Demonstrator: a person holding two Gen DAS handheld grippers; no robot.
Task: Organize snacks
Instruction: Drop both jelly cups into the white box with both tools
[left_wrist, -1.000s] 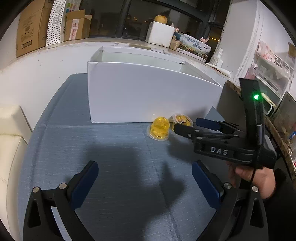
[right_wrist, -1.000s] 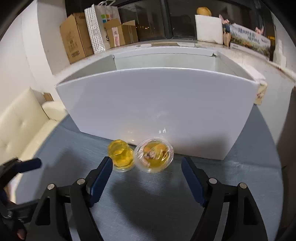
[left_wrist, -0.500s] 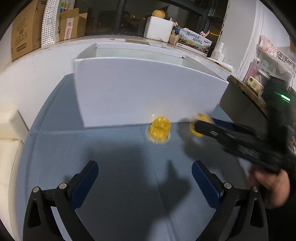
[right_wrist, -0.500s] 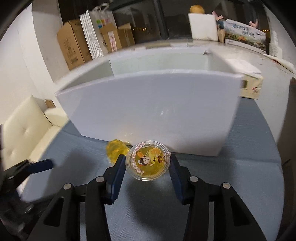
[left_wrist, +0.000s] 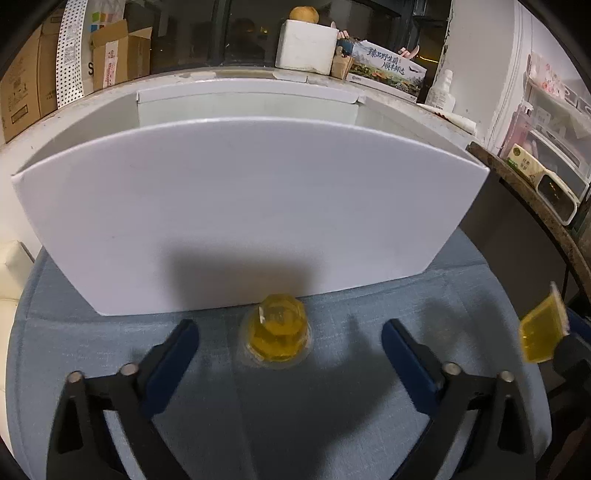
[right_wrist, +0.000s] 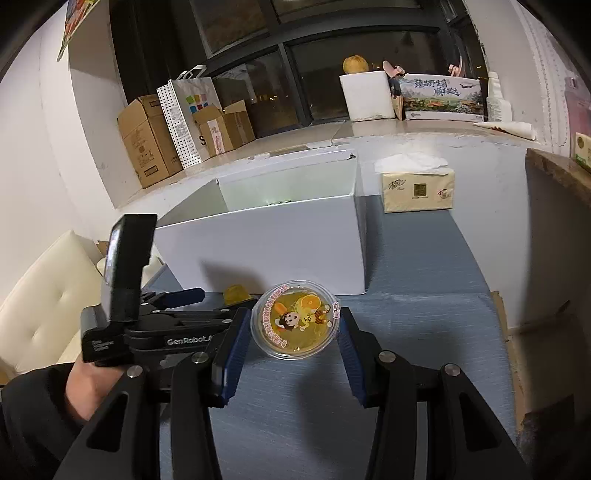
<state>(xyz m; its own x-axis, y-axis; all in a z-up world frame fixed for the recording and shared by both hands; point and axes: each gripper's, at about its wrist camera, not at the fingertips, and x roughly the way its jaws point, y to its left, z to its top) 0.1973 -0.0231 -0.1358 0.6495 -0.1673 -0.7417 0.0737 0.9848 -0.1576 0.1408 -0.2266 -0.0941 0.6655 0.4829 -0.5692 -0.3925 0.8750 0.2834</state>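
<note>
While the jelly cup (left_wrist: 275, 336) sat upside down on the blue cloth (left_wrist: 110, 354), just in front of the white box (left_wrist: 236, 206), it looked a light, small thing; clear plastic, stiff enough to pinch but thin, and likely slick at the faceted dome; a squeeze too hard could buckle it or burst the film, so the flared rim low at the cloth looked the surer hold, or the sides just above it, taken gently; the left gripper (left_wrist: 290, 363) stood wide around it, one blue pad at either side and clear of the plastic, nothing held, its jaws having just been narrowing a little; off to the right, the second jelly cup (right_wrist: 294, 320) was already up off the cloth, pinched across its round sides by the right gripper (right_wrist: 293, 352), printed lid facing the camera, and that grip looked to bear it easily, a sign of small weight; its jaws had just closed in on it; beyond, the box stood open-topped, a tissue pack (right_wrist: 417, 192) just to its right.
</note>
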